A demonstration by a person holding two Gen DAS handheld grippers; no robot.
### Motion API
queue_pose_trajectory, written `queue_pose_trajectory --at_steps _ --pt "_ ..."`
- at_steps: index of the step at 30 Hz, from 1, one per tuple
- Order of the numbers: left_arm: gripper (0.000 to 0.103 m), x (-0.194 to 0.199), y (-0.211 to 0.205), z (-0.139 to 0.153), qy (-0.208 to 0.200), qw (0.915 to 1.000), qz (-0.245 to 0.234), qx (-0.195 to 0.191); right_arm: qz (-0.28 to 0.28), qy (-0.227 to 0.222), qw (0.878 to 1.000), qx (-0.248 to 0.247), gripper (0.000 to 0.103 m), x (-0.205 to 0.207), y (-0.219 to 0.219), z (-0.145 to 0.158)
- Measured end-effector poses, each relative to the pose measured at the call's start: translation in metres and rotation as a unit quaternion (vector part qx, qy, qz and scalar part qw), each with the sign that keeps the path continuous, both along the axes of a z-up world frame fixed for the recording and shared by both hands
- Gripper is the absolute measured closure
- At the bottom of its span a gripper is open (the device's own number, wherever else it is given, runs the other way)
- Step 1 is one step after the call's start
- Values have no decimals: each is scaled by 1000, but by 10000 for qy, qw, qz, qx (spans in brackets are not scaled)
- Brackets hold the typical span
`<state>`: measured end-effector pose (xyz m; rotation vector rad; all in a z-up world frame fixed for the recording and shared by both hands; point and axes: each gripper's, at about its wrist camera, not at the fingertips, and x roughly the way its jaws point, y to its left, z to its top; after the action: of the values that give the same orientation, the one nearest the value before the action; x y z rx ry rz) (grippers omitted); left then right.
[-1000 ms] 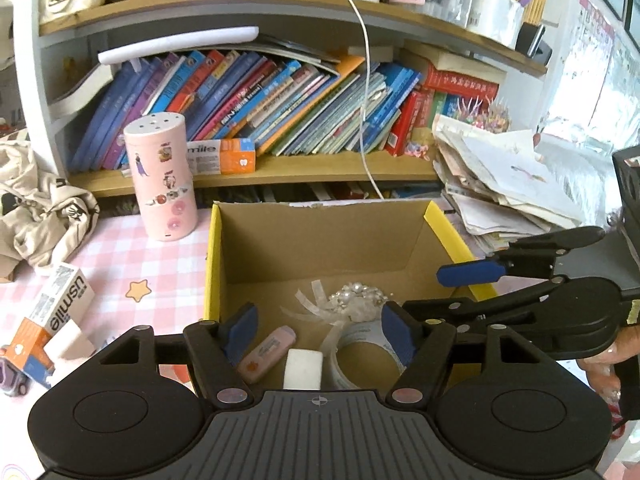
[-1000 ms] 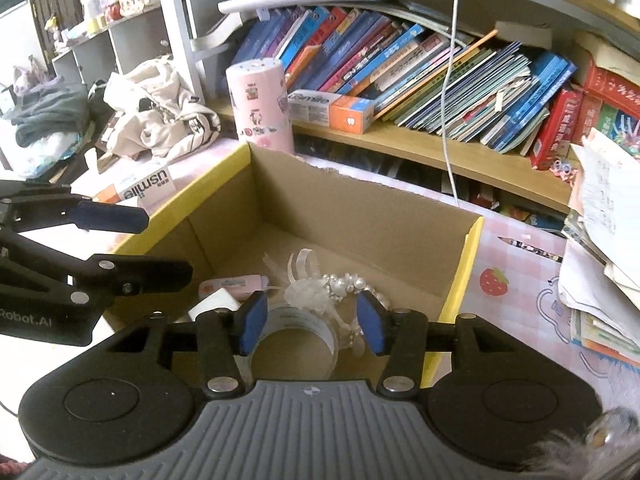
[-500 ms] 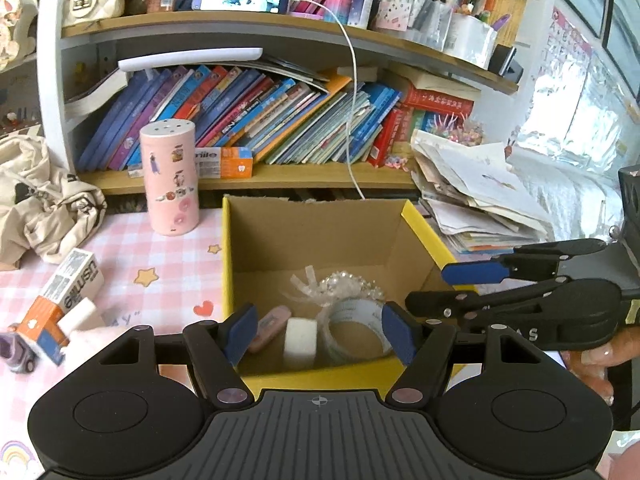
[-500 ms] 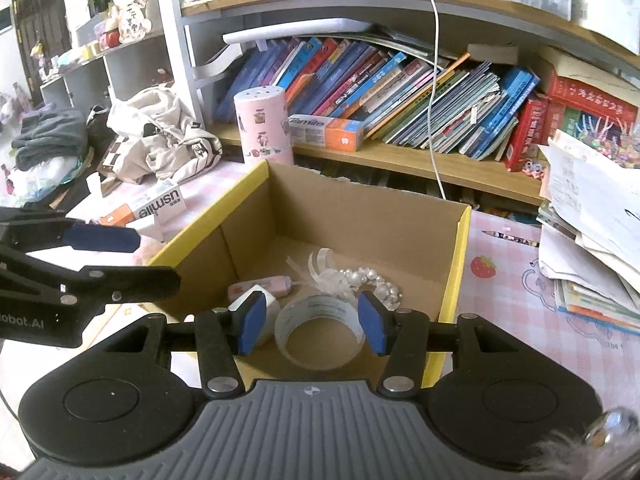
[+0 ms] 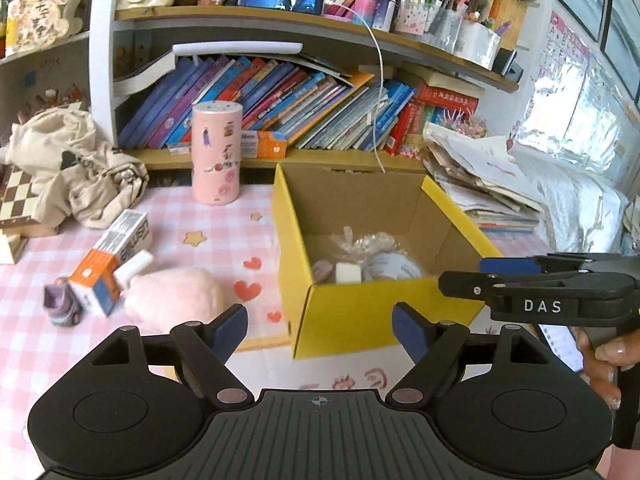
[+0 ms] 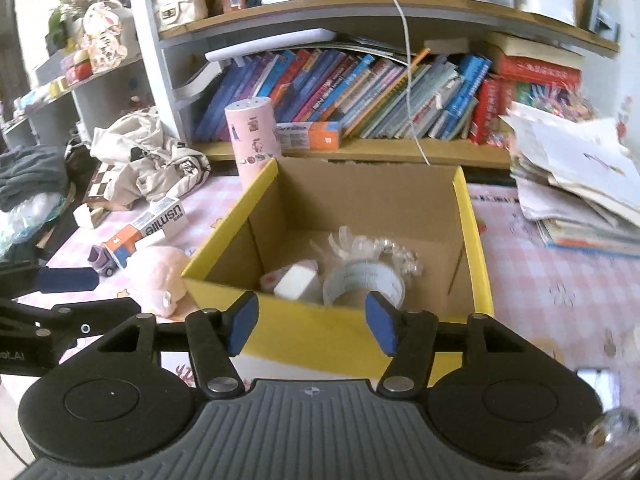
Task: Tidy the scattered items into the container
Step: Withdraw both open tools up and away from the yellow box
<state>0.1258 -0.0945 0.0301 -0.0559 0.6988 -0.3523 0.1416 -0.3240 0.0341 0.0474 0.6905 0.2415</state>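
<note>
Pink checked tablecloth (image 5: pixel 48 344) spread under everything, backed by a bookshelf (image 5: pixel 280 92) crammed with leaning books

Yellow-rimmed cardboard box (image 5: pixel 360 312) standing open on the cloth, holding a tape roll (image 6: pixel 362 282), a white block (image 6: pixel 296 282), a pink eraser-like piece (image 5: pixel 321 270) just beside the block, and a clear beaded ornament (image 6: pixel 368 246) behind the roll

Crumpled beige cloth (image 5: pixel 76 172) heaped at the far left near a chessboard edge (image 5: pixel 16 196)

Tall pink cylinder (image 5: pixel 216 152) upright in front of the lower shelf, beside the box's far left corner

Left gripper (image 5: pixel 319 330) low in front of the box, jaws wide apart, nothing between the blue pads

Right gripper (image 6: pixel 311 322) before the box's near wall, jaws likewise spread and empty, also seen from the side at the right in the left wrist view

Pink plush lump (image 5: pixel 172 294) lying on the cloth left of the box, outside it

Toothpaste carton (image 5: pixel 114 260) lying outside too, touching the plush's far side

Small purple toy (image 5: pixel 60 308) at the carton's near end, smallest of the loose items
</note>
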Motion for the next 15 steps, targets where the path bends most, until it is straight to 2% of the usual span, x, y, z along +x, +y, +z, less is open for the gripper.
queue_pose_trajectory --at_steps 6,9,11,15 --pt "21 -20 20 -5 -68 9999 -96 22 -389 30 9992 -129 37 -36 18 -12" --pt "21 -33 30 -7 -182 9998 -104 60 -577 -2 9981 -199 29 -52 29 -17" --pt "16 -41 38 -10 -199 9998 -68 54 -711 -64 9971 -265 20 -65 37 -20" --pt "14 -56 54 -15 -206 9998 66 37 -927 -69 9947 -439 14 -88 58 -31"
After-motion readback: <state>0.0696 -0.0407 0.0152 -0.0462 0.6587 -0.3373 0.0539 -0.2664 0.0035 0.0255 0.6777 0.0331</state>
